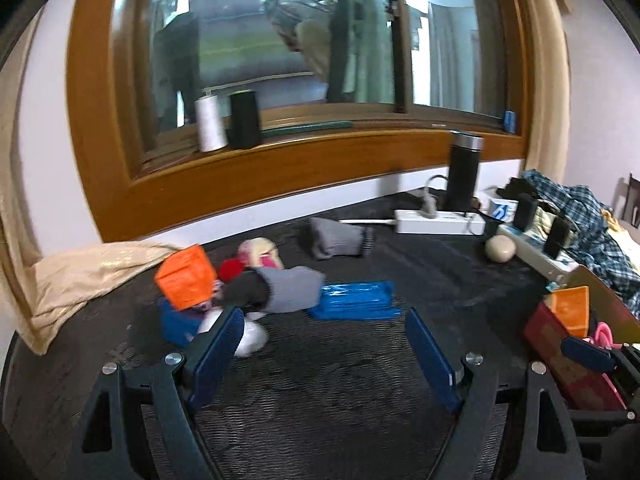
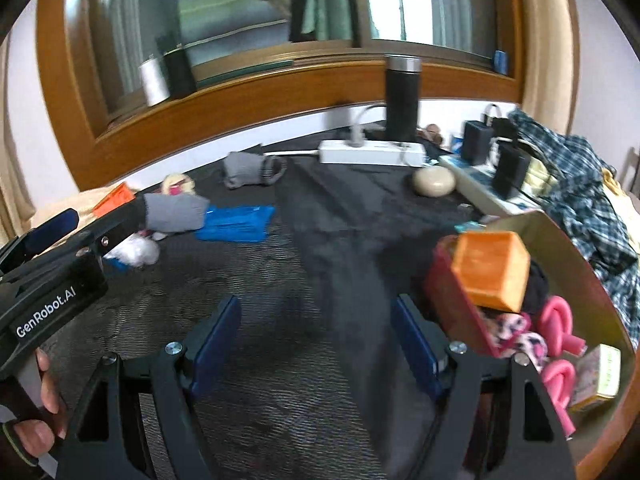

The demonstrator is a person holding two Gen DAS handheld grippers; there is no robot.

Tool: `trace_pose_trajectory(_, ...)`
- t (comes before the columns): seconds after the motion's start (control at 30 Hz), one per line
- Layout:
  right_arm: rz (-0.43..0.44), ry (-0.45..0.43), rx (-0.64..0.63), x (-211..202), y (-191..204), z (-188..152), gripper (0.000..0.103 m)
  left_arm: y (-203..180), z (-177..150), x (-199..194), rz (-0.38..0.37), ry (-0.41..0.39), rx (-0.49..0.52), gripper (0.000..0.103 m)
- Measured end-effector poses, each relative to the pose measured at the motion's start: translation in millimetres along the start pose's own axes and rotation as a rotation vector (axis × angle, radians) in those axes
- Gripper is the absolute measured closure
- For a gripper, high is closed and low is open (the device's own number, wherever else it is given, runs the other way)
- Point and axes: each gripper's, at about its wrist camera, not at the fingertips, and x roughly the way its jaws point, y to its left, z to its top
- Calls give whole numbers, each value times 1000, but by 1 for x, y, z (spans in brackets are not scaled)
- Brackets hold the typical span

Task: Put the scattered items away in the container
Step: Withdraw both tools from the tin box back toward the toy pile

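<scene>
Both grippers, left gripper [image 1: 324, 354] and right gripper [image 2: 316, 344], gape wide, holding nothing

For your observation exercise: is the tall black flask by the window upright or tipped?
Upright: the black flask stands on its base behind the white power strip, silver cap on top.

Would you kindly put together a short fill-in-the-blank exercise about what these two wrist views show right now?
1. The left gripper and the right gripper both have their jaws ____.
2. The orange block in the container sits beside foam rollers coloured ____.
3. The plastic tray lying flat on the dark cloth is coloured ____.
4. The black flask stands upright behind a white ____.

Missing words: open; pink; blue; power strip
</scene>
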Motion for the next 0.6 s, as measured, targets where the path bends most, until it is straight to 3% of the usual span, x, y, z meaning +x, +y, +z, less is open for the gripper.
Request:
trace_pose_trajectory(0.27,24,36,-32,19,30,0,23,43,-6,12,31,35,-64,19)
trace_pose_trajectory(0.6,39,92,-3,59,38,14,22,88,-12,37,53,99,-140,19)
